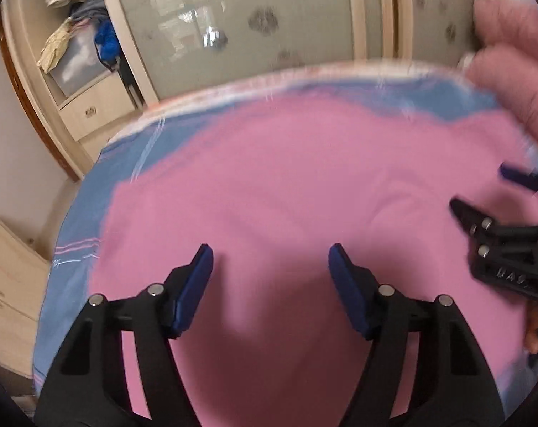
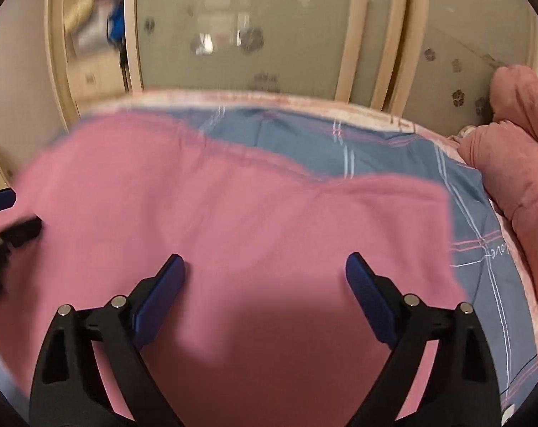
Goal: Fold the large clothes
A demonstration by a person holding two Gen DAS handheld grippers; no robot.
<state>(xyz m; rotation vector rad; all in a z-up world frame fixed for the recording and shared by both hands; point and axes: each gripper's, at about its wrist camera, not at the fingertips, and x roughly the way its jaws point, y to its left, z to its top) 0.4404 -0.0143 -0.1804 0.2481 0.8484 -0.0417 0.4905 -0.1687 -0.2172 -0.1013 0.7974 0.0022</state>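
A large pink garment (image 1: 286, 178) lies spread flat on the blue checked bedsheet (image 1: 80, 213). It also fills the right wrist view (image 2: 233, 213). My left gripper (image 1: 270, 252) is open and empty, held just above the garment. My right gripper (image 2: 265, 261) is open and empty above the garment too. The right gripper (image 1: 482, 192) shows at the right edge of the left wrist view, open. The left gripper (image 2: 9, 210) shows at the left edge of the right wrist view.
Pink pillows (image 2: 518, 178) lie at the right end of the bed. A wardrobe with frosted sliding doors (image 1: 251, 25) stands behind the bed, with an open shelf section of clothes (image 1: 80, 46) at the left. A cabinet (image 1: 5, 284) stands left of the bed.
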